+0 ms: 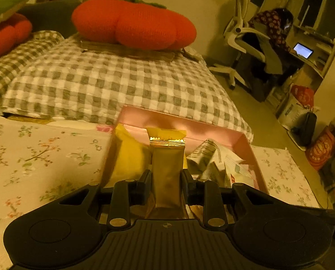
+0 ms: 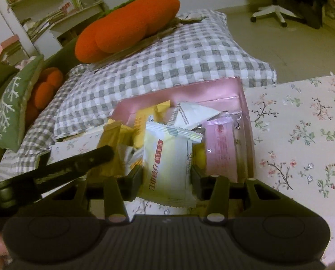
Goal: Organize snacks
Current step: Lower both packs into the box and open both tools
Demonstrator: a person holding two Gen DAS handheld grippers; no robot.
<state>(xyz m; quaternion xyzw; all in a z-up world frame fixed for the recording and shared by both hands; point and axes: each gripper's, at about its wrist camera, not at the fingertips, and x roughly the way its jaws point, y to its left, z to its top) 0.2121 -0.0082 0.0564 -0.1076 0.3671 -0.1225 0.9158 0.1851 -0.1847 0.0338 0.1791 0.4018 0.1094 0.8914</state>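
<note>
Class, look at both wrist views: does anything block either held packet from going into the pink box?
No barrier shows. The gold packet and pale yellow packet sit at the open pink box; only loose snacks crowd its floor.

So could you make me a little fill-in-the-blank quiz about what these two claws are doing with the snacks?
1. The left claw grips a ____ foil snack packet.
2. The right claw grips a pale packet with a ____ label.
3. Both packets are over the ____ cardboard box.
4. An orange plush cushion lies on a ____ quilt.

Missing words: gold; red; pink; checked
</note>
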